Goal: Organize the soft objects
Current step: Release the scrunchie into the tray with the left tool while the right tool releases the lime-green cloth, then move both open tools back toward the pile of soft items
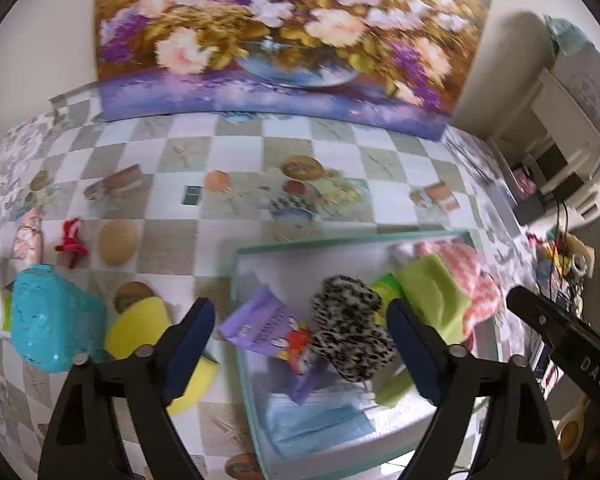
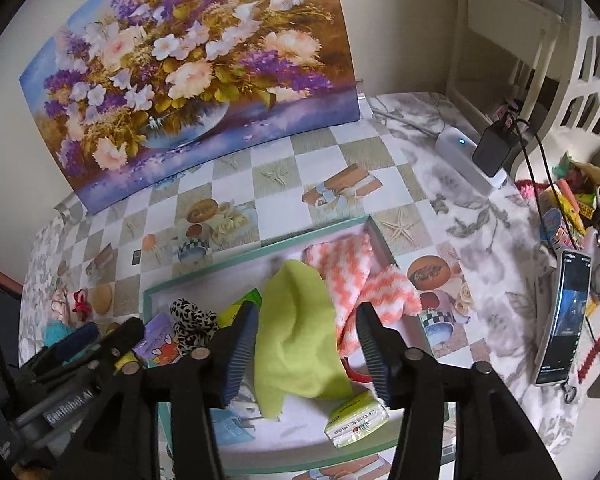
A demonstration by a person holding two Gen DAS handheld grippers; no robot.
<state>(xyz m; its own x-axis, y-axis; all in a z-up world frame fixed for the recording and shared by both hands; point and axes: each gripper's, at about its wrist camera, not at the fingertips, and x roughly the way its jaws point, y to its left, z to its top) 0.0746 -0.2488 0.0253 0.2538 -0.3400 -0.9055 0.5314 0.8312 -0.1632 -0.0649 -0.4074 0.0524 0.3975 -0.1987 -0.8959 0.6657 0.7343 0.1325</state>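
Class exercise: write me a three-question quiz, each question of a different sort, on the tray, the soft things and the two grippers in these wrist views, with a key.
1. True or false: the lime green cloth lies inside the teal-rimmed tray.
2. Which item is still outside the tray? A) leopard-print scrunchie B) turquoise sponge C) orange-and-white cloth
3. Fill in: the jaws of the left gripper and right gripper are both ____.

Key: 1 true. 2 B; it sits on the checked tablecloth left of the tray. 3 open; nothing is clamped in either.
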